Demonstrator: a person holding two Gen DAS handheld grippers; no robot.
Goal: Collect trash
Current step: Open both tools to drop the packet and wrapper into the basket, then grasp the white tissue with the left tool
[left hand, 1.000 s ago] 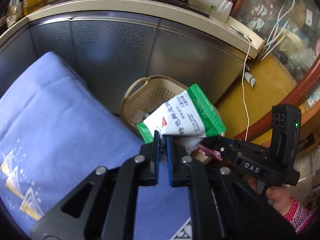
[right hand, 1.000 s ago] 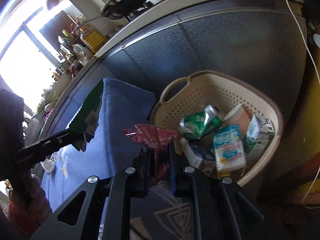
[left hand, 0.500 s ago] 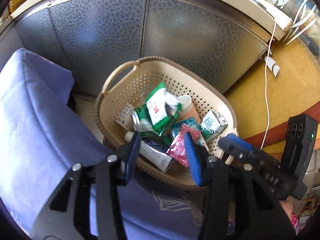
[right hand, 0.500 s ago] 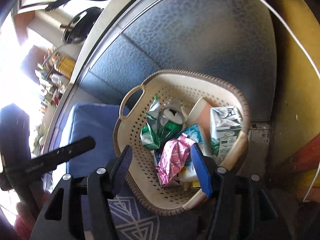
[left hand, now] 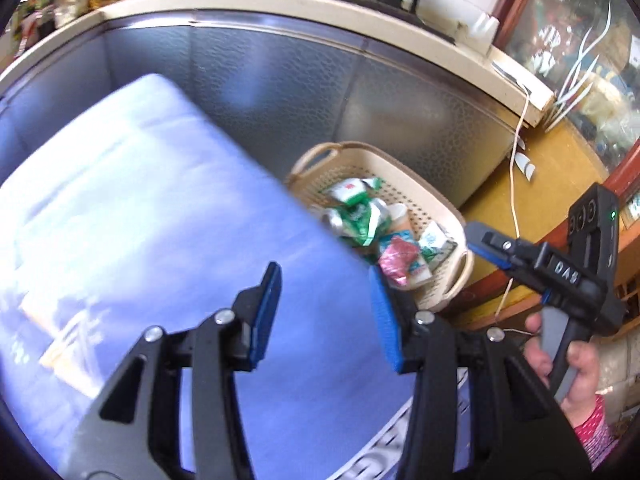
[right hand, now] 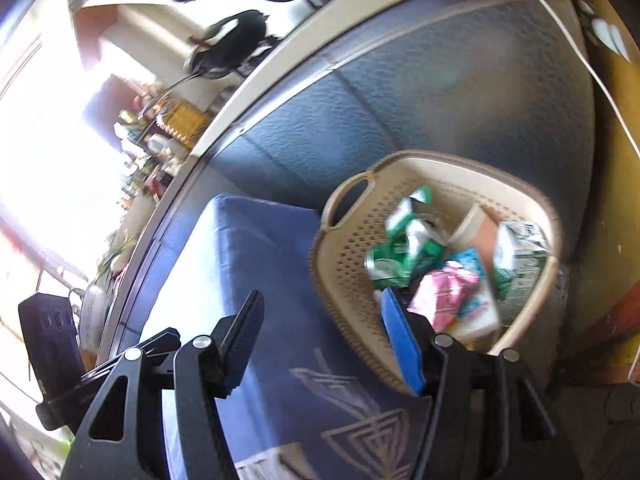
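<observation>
A beige perforated basket stands on the floor beside the blue cushion. Inside lie a green and white packet, a pink wrapper, a green can, a paper cup and a small carton. My left gripper hangs open and empty over the cushion, left of the basket. My right gripper is open and empty too, over the cushion's edge at the basket's near rim; it also shows at the right in the left wrist view.
A dark textured cabinet front under a cream counter runs behind the basket. A white cable hangs down onto the yellow floor. A glass-fronted wooden cabinet stands at the right. A hand grips the right tool's handle.
Both grippers opened: the green and white packet dropped from the left one and the pink wrapper from the right one into the basket. Since then the left gripper has swung back left over the cushion.
</observation>
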